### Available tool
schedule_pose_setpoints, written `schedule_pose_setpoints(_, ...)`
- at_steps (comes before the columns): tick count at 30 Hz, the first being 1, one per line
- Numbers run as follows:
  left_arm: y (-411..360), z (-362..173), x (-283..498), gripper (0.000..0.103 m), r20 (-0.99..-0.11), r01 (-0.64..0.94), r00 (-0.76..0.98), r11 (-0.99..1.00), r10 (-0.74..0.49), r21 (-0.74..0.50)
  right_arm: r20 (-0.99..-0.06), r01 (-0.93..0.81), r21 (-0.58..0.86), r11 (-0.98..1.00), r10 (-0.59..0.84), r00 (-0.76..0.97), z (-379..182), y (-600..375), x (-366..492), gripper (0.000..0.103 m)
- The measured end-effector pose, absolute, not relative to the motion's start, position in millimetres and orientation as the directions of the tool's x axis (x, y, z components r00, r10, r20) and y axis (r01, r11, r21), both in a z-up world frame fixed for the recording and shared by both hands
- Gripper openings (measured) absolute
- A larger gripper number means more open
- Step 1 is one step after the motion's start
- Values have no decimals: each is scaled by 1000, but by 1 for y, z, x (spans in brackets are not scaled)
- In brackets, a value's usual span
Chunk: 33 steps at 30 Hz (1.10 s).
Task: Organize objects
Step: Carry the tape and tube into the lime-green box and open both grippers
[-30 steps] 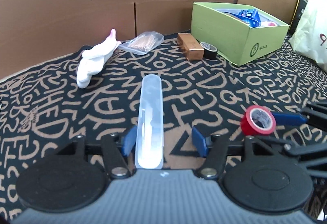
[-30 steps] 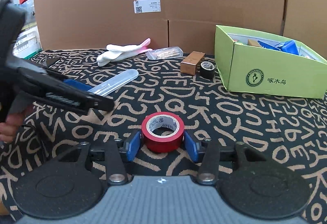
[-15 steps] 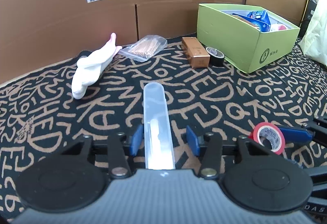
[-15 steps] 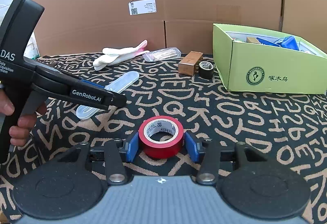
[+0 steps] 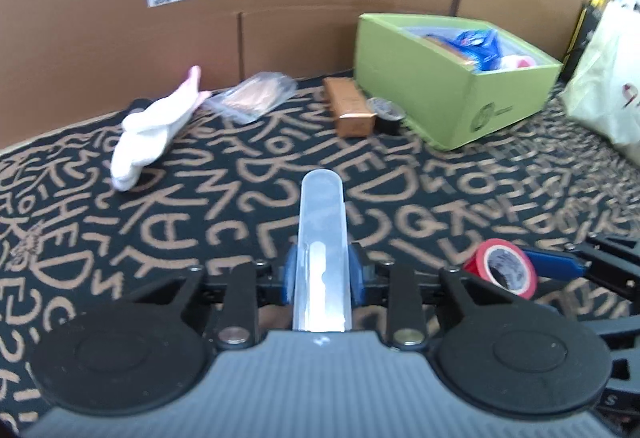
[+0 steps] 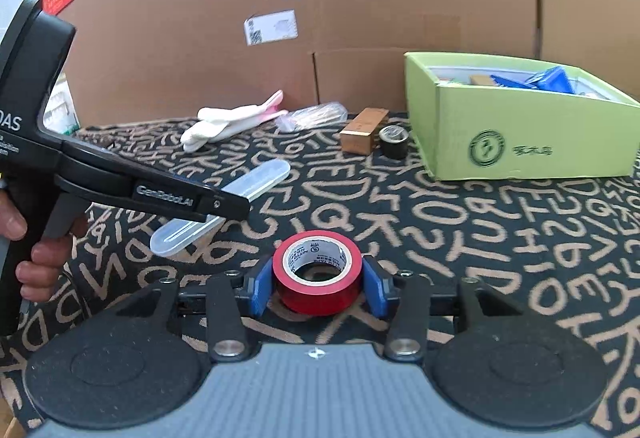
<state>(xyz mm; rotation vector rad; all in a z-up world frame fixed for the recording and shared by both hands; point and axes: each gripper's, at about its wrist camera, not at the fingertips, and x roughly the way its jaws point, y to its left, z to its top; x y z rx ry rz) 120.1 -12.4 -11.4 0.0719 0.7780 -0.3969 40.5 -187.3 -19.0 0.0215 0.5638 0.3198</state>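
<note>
Both blue pads of the left gripper [image 5: 323, 272] are closing in on a long translucent plastic case [image 5: 322, 238], which lies between them and reaches out well past the fingertips; they press its sides. Blue pads of the right gripper [image 6: 317, 284] clamp a red roll of tape [image 6: 317, 272] from both sides, its hole facing up and forward. From the right wrist view, the left gripper [image 6: 224, 204] sits to the left of the right one, with a hand [image 6: 24, 238] on its grip. Ahead of both sets of fingers, on the black cloth with tan lettering [image 6: 480, 238], lie white socks [image 5: 146, 130], a clear plastic bag [image 5: 256, 96], a copper-brown box [image 5: 349, 106] and a small black tape roll [image 5: 387, 114] touching it. Farther right stands an open green cardboard box [image 6: 520, 142].
</note>
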Motion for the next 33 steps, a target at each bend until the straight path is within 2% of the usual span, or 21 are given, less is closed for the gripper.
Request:
schedule_pose_setpoints(6, -35, 28, 114, 27, -618, 460, 654, 878, -436, -132, -468, -238, 103, 966, 258, 845, 10, -225, 35, 51)
schedule_pose_setpoints(14, -101, 84, 132, 27, -521, 541, 683, 834, -512, -111, -378, -138, 66, 988, 152, 913, 51, -278, 51, 51)
schedule_pose_setpoints(22, -158, 100, 191, 27, -533, 501, 691, 855, -488, -133, -322, -29, 65, 997, 49, 946, 75, -321, 100, 51)
schedule_pose_setpoints(33, -192, 71, 257, 27, -579, 447, 695, 887, -427, -118, -302, 43, 45, 998, -27, 953, 68, -340, 169, 51)
